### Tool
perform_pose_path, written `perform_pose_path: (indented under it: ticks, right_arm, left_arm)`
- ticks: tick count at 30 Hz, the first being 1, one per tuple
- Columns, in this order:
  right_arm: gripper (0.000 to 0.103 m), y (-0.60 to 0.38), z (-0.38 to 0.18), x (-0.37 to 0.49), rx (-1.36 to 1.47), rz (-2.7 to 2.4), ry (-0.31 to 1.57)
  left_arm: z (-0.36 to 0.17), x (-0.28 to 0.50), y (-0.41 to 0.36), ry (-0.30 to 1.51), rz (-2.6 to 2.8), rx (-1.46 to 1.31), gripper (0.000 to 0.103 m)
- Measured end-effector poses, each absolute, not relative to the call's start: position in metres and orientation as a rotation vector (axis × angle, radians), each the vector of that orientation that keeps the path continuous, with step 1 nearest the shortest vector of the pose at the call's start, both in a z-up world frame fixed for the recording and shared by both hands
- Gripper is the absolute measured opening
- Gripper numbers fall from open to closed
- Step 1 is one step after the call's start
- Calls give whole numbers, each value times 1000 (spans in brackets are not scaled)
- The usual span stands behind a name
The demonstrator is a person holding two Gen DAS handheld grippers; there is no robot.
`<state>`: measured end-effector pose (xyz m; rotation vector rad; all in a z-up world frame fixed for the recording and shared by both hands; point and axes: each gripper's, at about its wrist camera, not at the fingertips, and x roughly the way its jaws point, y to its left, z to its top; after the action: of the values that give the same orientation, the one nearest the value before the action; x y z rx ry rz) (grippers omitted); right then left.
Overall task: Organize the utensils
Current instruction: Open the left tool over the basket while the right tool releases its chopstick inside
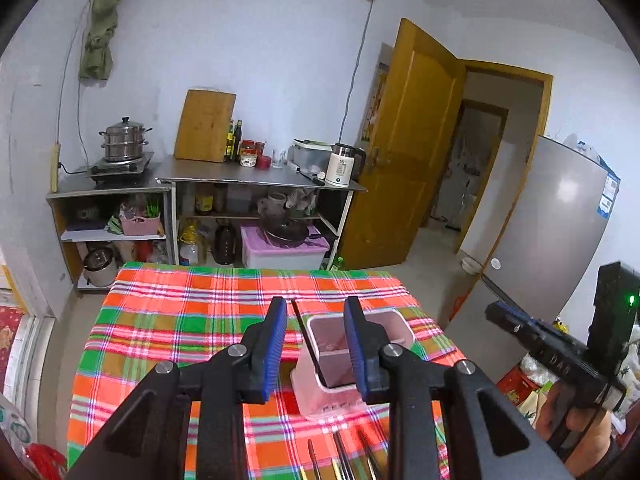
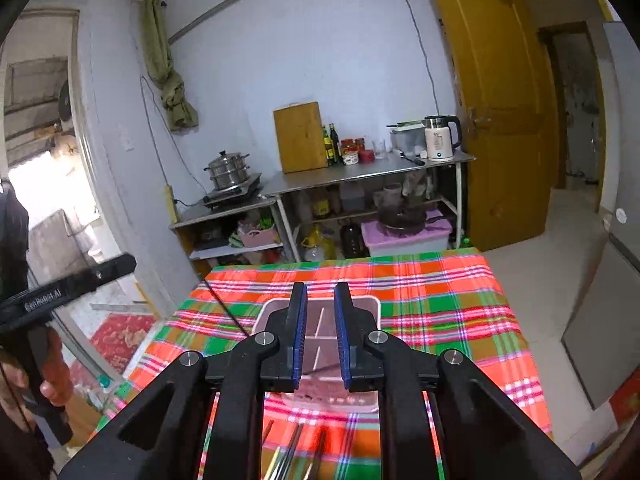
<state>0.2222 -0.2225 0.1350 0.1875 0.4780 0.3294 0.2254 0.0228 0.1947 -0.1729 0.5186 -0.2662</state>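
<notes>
Left wrist camera: sits behind left gripper (image 1: 316,344), looks forward, tilted down, close over pink holder (image 1: 340,364). Right wrist camera: same pose behind right gripper (image 2: 321,336), from holder's right. Both share checked counter (image 1: 180,320), far shelves, yellow door (image 1: 404,140).

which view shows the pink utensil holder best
The left wrist view: the pink utensil holder shows its rim, inner divider and front wall between the left gripper fingers, with a dark chopstick leaning out. In the right wrist view the right gripper hides most of the holder, leaving mainly the rim and divider.
</notes>
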Motion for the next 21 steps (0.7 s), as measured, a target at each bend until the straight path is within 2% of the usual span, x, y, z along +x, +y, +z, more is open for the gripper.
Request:
perform_pose_path:
  ticks: [10, 21]
  right_arm:
    - [14, -236, 123, 165, 204, 334, 465]
    - [14, -227, 67, 109, 160, 331, 548]
  left_arm:
    - [161, 157, 15, 511, -292, -173, 29]
    - [100, 96, 13, 543, -282, -154, 29]
